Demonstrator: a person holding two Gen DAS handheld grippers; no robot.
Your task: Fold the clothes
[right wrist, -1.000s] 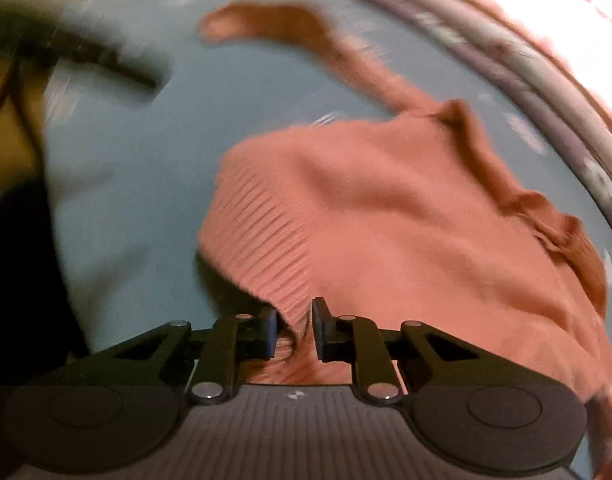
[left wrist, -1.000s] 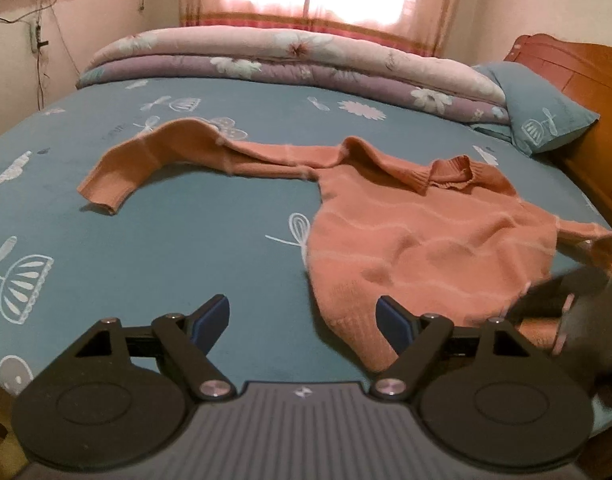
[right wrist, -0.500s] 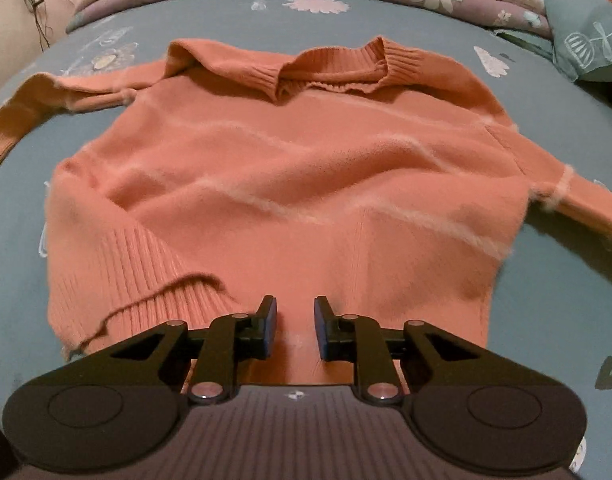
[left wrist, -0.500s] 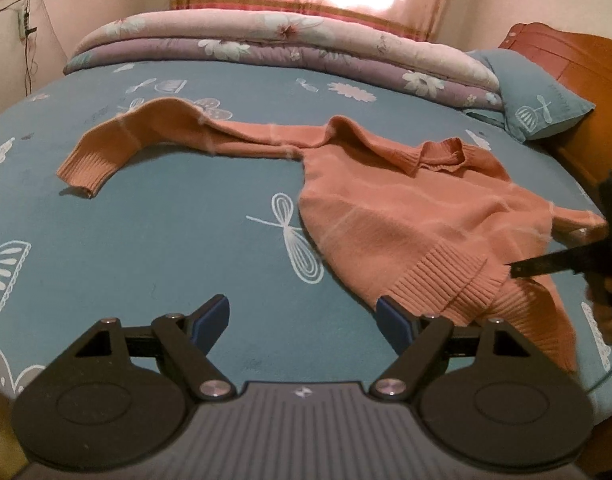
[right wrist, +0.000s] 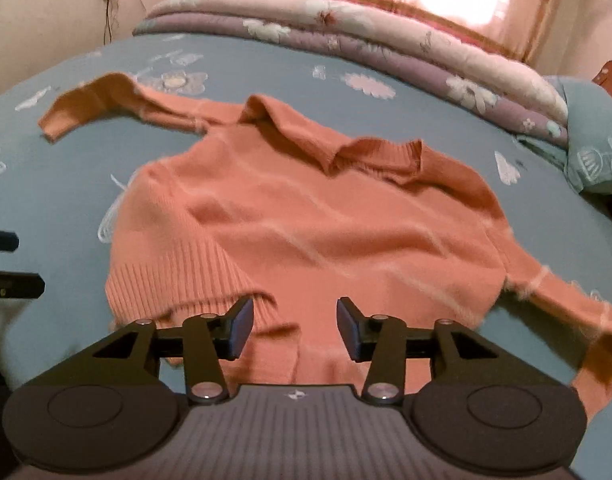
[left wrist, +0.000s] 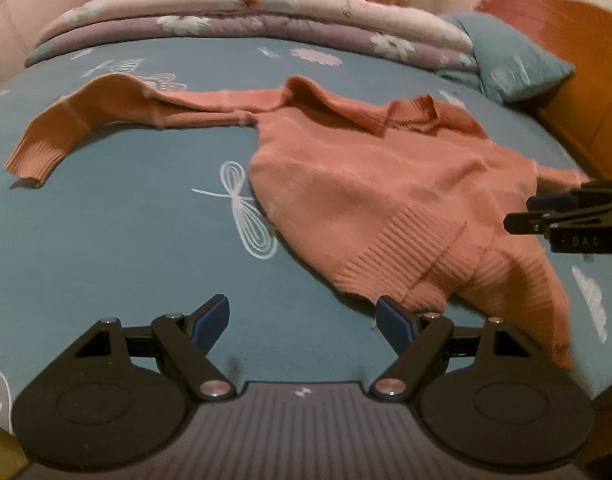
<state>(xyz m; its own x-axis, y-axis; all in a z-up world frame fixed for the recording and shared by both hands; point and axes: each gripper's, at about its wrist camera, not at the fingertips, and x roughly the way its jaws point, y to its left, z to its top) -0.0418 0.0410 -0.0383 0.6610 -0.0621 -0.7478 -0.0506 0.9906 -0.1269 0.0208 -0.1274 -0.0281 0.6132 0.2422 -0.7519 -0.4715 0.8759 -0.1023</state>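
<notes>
On the bed, in the left wrist view, the orange sweater lies face up with its collar far and ribbed hem near, its long axis running near to far with a slight tilt. One sleeve stretches far left, cuff bent toward the near side. The hem is rumpled and folded over itself at the near right. The left gripper hovers with jaws wide, only blue sheet between them. The right gripper pokes in at the right edge, mostly cut off.

In the right wrist view the sweater fills the middle, pale stripes crossing its knit, the right sleeve trailing near right and blurred. The right gripper has its jaws opening, hem below them, pads off the cloth. A folded quilt lies far behind
</notes>
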